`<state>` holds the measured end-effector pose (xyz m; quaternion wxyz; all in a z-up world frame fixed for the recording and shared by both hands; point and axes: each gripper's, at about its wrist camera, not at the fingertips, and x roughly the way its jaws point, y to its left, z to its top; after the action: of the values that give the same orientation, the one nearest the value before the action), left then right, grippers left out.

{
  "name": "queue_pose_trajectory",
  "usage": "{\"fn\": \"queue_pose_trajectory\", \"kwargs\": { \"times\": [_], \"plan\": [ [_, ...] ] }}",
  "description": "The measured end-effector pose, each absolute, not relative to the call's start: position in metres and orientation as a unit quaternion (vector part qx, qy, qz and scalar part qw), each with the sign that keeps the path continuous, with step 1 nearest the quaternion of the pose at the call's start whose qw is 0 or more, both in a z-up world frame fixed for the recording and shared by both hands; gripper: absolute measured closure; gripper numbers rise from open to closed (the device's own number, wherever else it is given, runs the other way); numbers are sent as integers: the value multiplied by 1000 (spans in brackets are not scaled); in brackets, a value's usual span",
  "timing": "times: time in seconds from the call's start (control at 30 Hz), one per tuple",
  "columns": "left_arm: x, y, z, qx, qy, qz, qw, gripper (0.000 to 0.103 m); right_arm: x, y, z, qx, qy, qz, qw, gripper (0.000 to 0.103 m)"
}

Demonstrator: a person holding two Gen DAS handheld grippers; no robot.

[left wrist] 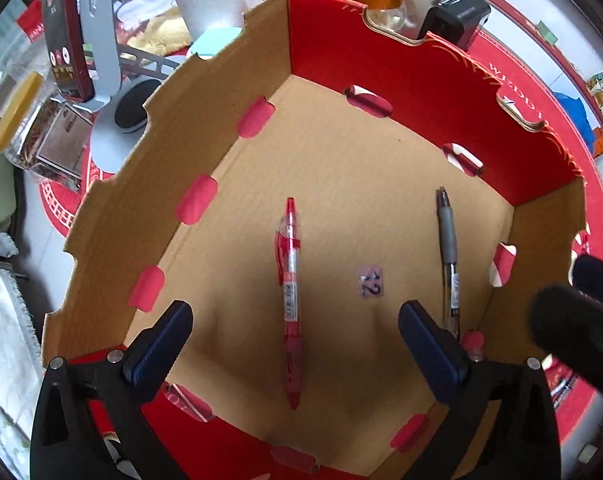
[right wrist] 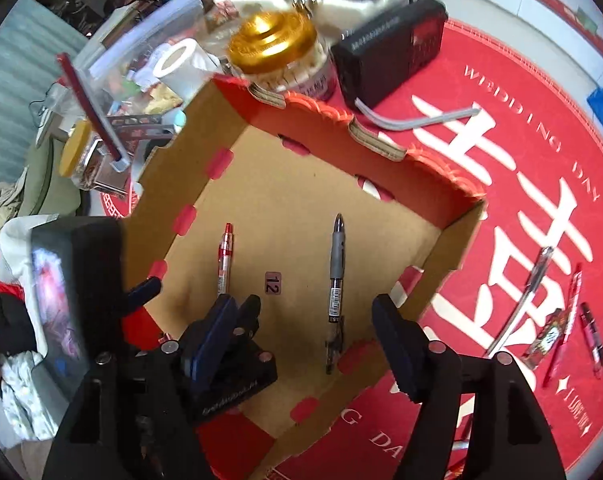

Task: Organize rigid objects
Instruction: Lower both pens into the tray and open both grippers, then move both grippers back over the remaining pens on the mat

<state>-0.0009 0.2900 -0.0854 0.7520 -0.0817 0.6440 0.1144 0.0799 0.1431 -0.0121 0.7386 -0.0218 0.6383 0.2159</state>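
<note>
Inside box: your red pen at 9 o'clock of gray pen.
Left tool: apart, empty.
Right tool: apart, empty.

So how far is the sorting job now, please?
Done: a red pen and a grey pen lie flat on the floor of the box, apart from each other. In hand: nothing; the left gripper and right gripper are both open above the box. Left: several pens lie outside on the red mat, right of the box.
</note>
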Motion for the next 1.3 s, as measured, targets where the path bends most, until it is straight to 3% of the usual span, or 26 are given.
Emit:
{"fn": "queue_pose_trajectory", "kwargs": {
  "times": [0.1, 0.17, 0.5, 0.73, 1.0, 1.3],
  "plan": [
    [-4, 280, -70, -83, 636, 92, 762, 0, 68, 112, 2, -11, 628, 188, 756, 30],
    [-7, 264, -55, -75, 628, 66, 772, 0, 57, 77, 7, 1, 625, 149, 766, 18],
    [2, 107, -4, -4, 596, -112, 795, 0, 3, -93, -18, 107, 675, -42, 729, 17],
    [35, 33, -49, 58, 610, -104, 783, 0, -1, -150, -32, 111, 675, -59, 727, 17],
    [68, 12, -105, 114, 623, -79, 770, 0, 11, -188, -49, 96, 681, -43, 725, 17],
    [73, 17, -128, 121, 624, -72, 769, 0, 0, -206, -69, 116, 692, -50, 711, 17]
  ]
}}
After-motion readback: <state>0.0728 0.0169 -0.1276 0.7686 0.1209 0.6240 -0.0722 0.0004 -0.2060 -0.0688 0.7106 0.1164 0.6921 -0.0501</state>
